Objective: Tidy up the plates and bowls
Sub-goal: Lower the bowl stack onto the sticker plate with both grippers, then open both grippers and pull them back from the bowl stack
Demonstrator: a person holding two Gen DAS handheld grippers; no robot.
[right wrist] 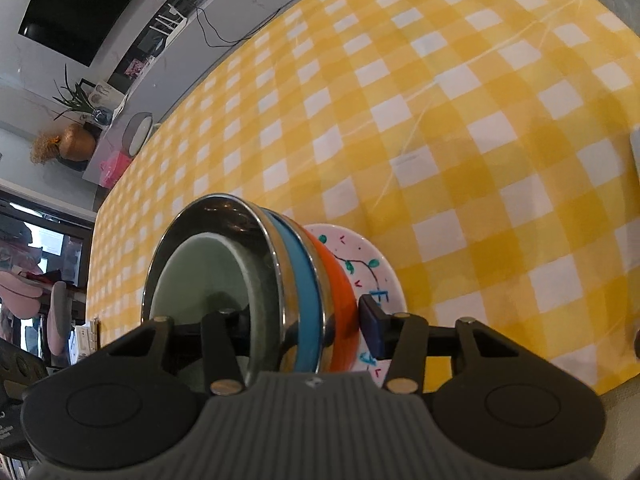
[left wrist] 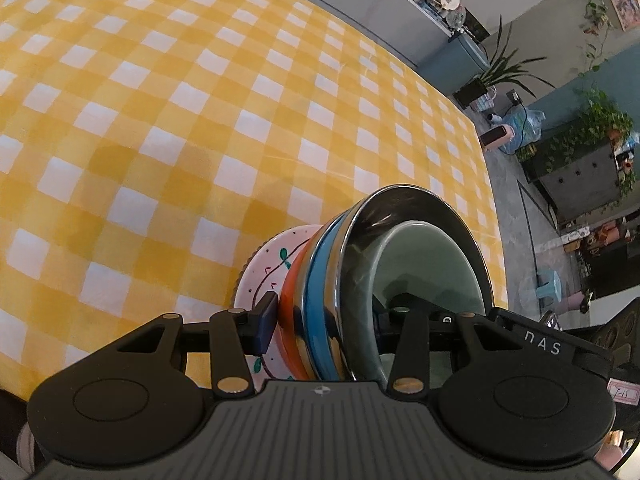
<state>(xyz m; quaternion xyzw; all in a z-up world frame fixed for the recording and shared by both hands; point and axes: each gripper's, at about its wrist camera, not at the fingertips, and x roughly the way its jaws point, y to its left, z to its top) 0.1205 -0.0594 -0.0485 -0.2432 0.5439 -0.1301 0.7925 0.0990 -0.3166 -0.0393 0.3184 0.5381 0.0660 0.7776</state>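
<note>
I had the nested stack gripped from both sides over the yellow checked tablecloth. The left gripper, about half open, was closed across the stack: one pad on the painted pink plate, the other inside the pale green bowl. The right gripper mirrored it, spanning the steel bowl, the blue bowl and the orange bowl. I judged this the carrying step; next I needed to lower both hands together, level, then release.
</note>
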